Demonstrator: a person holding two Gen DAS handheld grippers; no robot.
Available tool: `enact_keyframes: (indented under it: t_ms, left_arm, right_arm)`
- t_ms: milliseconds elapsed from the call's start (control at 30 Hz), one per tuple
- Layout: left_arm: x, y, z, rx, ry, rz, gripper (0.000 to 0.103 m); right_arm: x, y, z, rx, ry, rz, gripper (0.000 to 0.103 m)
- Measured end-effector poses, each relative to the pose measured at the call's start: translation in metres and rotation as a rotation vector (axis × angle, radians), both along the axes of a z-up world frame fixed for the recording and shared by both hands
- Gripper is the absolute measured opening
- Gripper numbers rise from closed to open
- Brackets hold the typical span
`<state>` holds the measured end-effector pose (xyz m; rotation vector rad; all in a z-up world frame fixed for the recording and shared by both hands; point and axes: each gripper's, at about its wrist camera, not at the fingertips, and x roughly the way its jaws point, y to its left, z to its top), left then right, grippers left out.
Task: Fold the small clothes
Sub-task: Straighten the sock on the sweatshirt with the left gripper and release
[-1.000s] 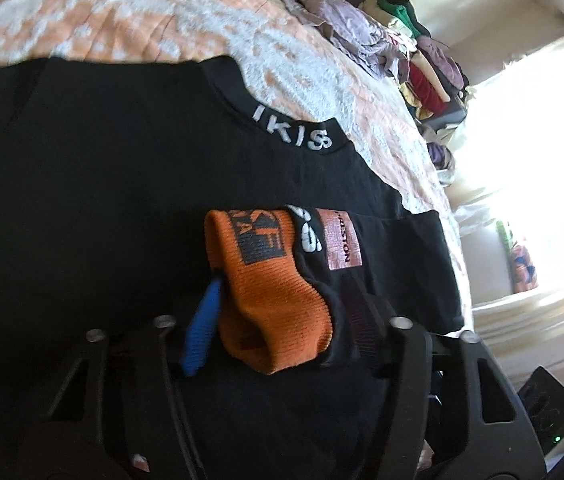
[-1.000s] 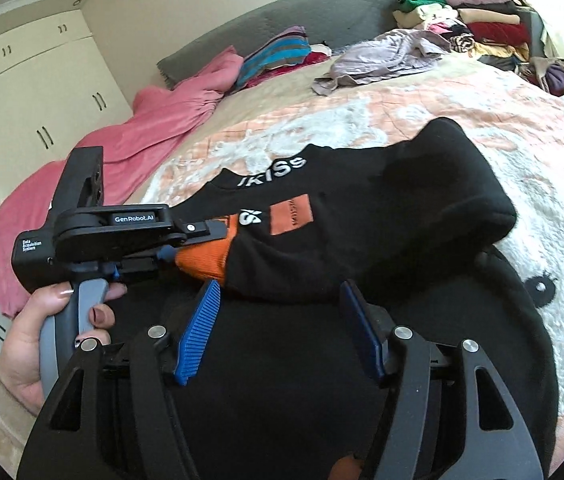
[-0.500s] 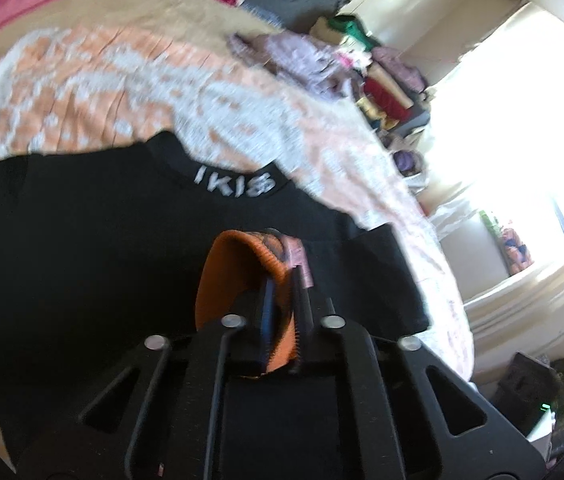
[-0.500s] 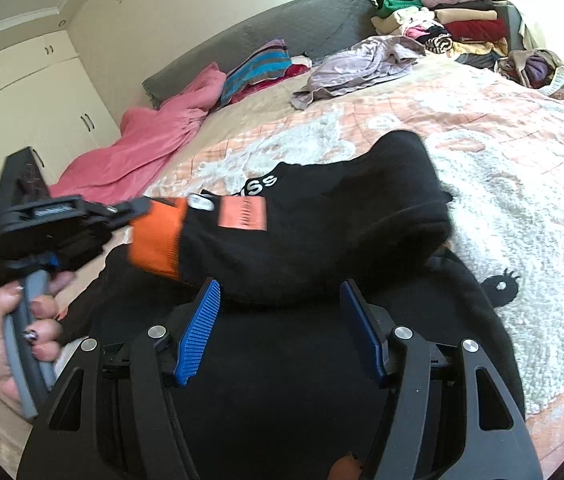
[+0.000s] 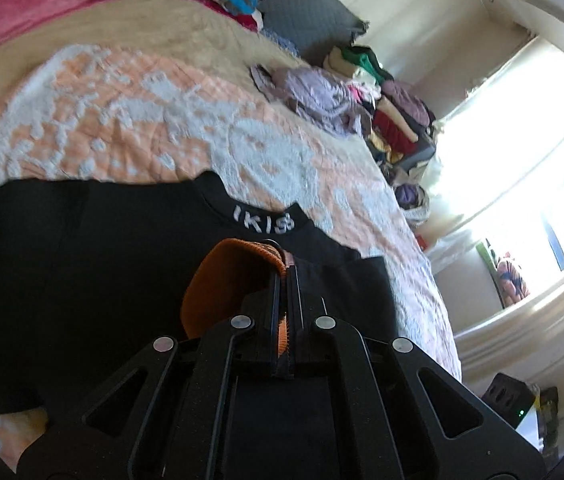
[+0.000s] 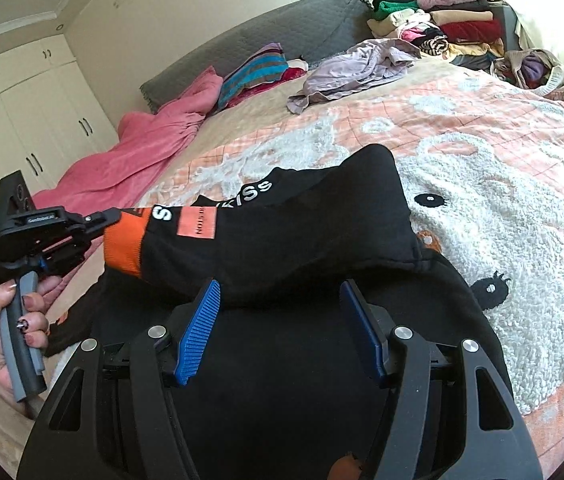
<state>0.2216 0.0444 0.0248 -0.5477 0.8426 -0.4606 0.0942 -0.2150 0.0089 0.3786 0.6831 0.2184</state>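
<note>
A wide bed with a peach-and-white textured cartoon-print bedspread (image 6: pixel 482 168) fills the room, backed by a grey quilted headboard (image 6: pixel 282 28) against a plain cream wall (image 6: pixel 185 4). A rumpled pink blanket (image 6: pixel 141 152), a striped folded cloth (image 6: pixel 253 70), a crumpled lilac garment (image 6: pixel 358 66) and a heap of mixed folded clothes (image 6: pixel 442 28) lie toward the head end. White panelled wardrobe doors with dark handles (image 6: pixel 33 120) stand along one side, and a bright window (image 5: pixel 530 184) floods the other with daylight.

1. A home bedroom: a wide bed (image 6: pixel 482 152) with a peach-and-white patterned blanket and grey padded headboard (image 6: pixel 282 28).
2. White built-in wardrobe (image 6: pixel 21 120) along the wall.
3. Piles of clothes (image 6: pixel 442 28) beside a sunlit window (image 5: pixel 522 160).
</note>
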Motion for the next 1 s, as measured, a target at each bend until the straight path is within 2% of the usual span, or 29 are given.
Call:
enact_keyframes:
  t_ms: [367, 600, 767, 833, 867, 900, 1000]
  left_arm:
    - [-0.016, 0.029, 0.014, -0.048, -0.026, 0.042, 0.000]
    - [-0.020, 0.034, 0.002, -0.021, 0.016, 0.041, 0.000]
    - [-0.020, 0.044, 0.000, -0.030, 0.020, 0.072, 0.000]
    - [-0.021, 0.042, 0.003, 0.010, -0.006, 0.068, 0.000]
    - [-0.021, 0.038, 0.005, 0.050, -0.015, 0.064, 0.002]
    - [-0.021, 0.034, 0.005, 0.075, -0.016, 0.060, 0.009]
    - [-0.018, 0.021, -0.003, 0.116, 0.003, 0.014, 0.015]
  right_arm:
    - [0.000, -0.003, 0.000, -0.012, 0.006, -0.031, 0.061]
    - [0.003, -0.003, 0.003, -0.060, 0.015, -0.080, 0.061]
    - [0.011, -0.001, 0.008, -0.097, 0.026, -0.107, 0.061]
    - [0.016, 0.000, 0.010, -0.107, 0.032, -0.120, 0.061]
    - [0.019, 0.001, 0.011, -0.107, 0.034, -0.121, 0.061]
    - [0.023, 0.002, 0.013, -0.115, 0.039, -0.129, 0.061]
    - [0.030, 0.007, 0.016, -0.121, 0.040, -0.133, 0.061]
